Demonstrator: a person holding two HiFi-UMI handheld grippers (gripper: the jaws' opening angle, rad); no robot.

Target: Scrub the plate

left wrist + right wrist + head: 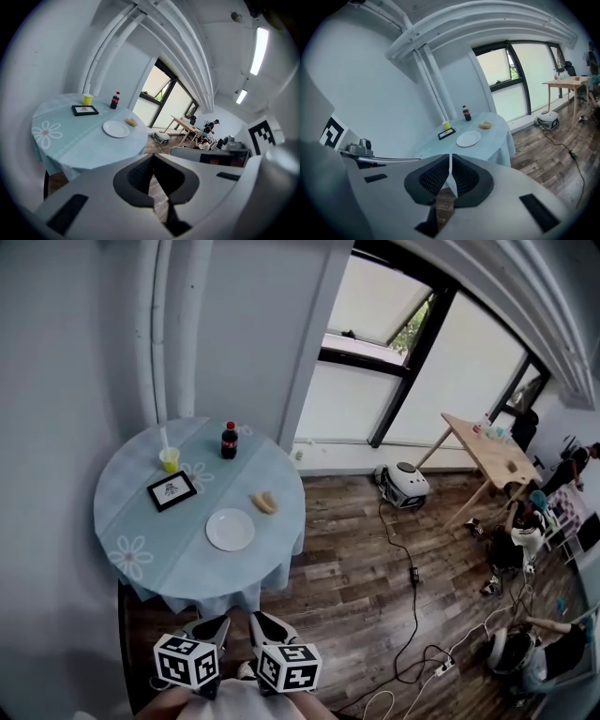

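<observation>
Plate lies between picture frame and sponge.

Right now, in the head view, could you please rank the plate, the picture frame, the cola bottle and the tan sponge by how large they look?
1. plate
2. picture frame, close behind
3. cola bottle and tan sponge: they look about alike, one tall and narrow, one short and wide, so I would not rank them.
</observation>
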